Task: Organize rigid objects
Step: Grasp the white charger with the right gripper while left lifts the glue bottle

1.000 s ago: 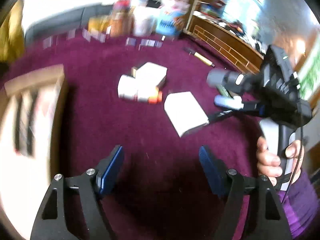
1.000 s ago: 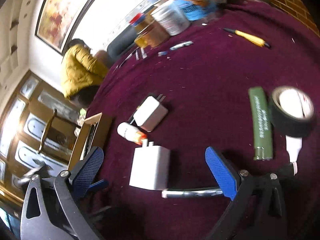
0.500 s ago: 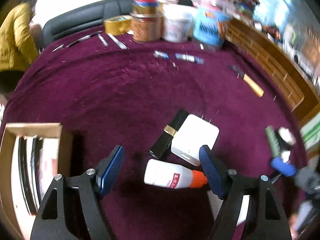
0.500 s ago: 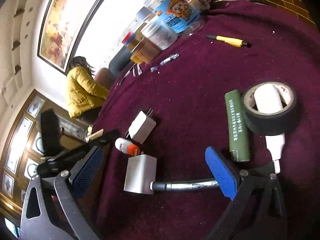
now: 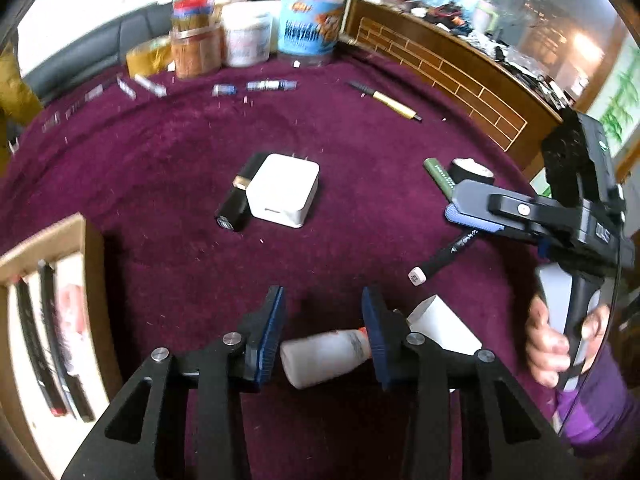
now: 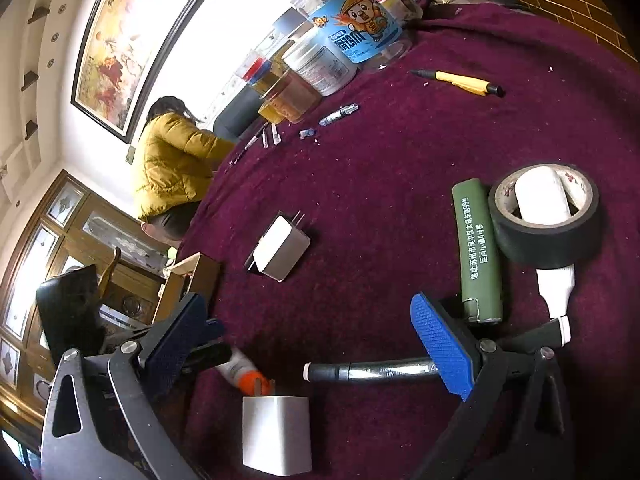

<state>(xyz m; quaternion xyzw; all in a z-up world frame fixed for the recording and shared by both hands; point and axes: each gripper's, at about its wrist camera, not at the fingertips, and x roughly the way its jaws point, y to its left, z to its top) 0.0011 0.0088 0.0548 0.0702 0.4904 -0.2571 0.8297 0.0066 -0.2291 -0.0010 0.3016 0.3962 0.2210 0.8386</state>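
A small white bottle with an orange cap [image 5: 326, 354] lies on its side on the purple cloth [image 5: 180, 152]. My left gripper [image 5: 322, 320] is around it, half closed, with a gap at the left pad. The bottle also shows in the right wrist view [image 6: 240, 370]. My right gripper [image 6: 308, 332] is open above a black marker [image 6: 376, 370]. A white charger [image 5: 285, 189] and a black tube [image 5: 238, 196] lie mid-table. A second white charger [image 6: 277, 434] lies near the bottle.
A cardboard box [image 5: 44, 304] holding dark items stands at the left. A green lighter [image 6: 478, 248] and a black tape roll [image 6: 546, 216] lie at the right. Jars and tubs [image 5: 248, 36] stand at the far edge, with a yellow pen [image 5: 394, 105] nearby.
My left gripper has moved down over the white bottle and its jaws have narrowed around it. The right gripper has stayed open over the marker.
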